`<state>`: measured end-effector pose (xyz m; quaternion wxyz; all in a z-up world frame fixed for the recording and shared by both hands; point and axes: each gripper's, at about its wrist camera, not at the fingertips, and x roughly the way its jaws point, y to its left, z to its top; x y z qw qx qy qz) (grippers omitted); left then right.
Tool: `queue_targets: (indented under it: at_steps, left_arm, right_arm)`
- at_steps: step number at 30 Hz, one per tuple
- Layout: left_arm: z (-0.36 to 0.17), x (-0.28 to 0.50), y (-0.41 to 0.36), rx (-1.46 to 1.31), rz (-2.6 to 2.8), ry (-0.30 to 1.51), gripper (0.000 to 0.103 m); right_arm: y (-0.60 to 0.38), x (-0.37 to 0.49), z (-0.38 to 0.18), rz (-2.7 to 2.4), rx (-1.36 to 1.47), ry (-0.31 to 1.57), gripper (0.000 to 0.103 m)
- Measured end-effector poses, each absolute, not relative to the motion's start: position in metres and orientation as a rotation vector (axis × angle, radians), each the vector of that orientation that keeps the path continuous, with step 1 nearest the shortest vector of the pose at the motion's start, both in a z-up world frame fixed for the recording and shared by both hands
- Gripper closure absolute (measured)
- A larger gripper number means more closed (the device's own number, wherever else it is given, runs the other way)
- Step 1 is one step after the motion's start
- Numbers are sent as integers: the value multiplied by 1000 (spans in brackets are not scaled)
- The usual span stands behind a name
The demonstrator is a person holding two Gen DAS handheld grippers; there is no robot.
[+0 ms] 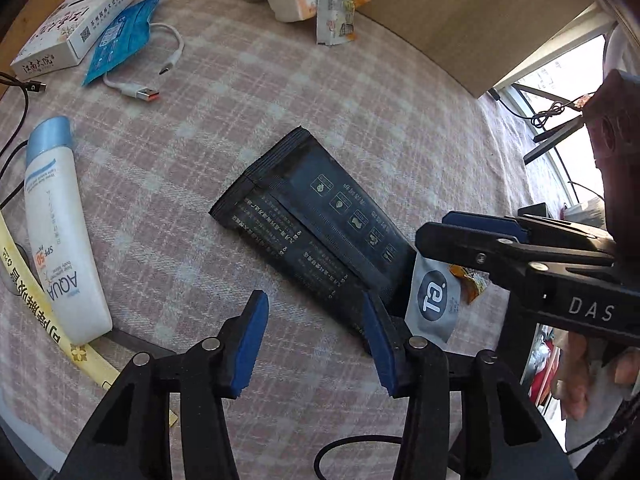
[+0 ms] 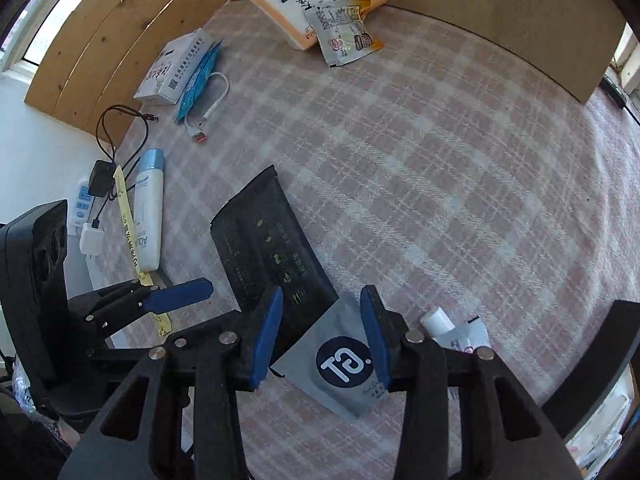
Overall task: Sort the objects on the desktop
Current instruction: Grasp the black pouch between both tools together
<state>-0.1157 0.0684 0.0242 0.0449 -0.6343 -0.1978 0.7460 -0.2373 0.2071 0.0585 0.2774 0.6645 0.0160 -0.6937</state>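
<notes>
The sorting looks barely begun: the black pouch [image 1: 316,224], grey sachet [image 2: 340,364], sunscreen bottle [image 1: 60,232] and white cable [image 1: 140,68] lie scattered on the checked cloth [image 1: 360,100], and the left gripper [image 1: 316,344] and right gripper [image 2: 320,336] hang open, holding nothing.

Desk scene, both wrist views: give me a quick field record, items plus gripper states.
surface: checked cloth
centre: black pouch, lying flat
next to it: grey sachet, corner tucked under the pouch
left edge: sunscreen tube
far left: white box, blue packet, white cable
left gripper: open, empty
right gripper: open, over sachet
</notes>
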Motion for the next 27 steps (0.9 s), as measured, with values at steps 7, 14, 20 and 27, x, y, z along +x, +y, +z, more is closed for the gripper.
queue_targets:
  at_steps: [7,14,20,27]
  left_arm:
    - [17,-122,74,-1939,2256,-628,65]
    - [13,-138,85,-1914,2275,-619,66]
    - [16,-146,87,-1886,2291,-634,66]
    - [51,-145,80,-1801,2350,-593,66]
  right_arm:
    - [192,-251,37,-1800,1836,26,66]
    - [190,-245,29,-1763,1858,-23,71]
    - [205,-242,25,-1759,1867,-198,71]
    - [213,-245,57,-1815,1790,-272,71]
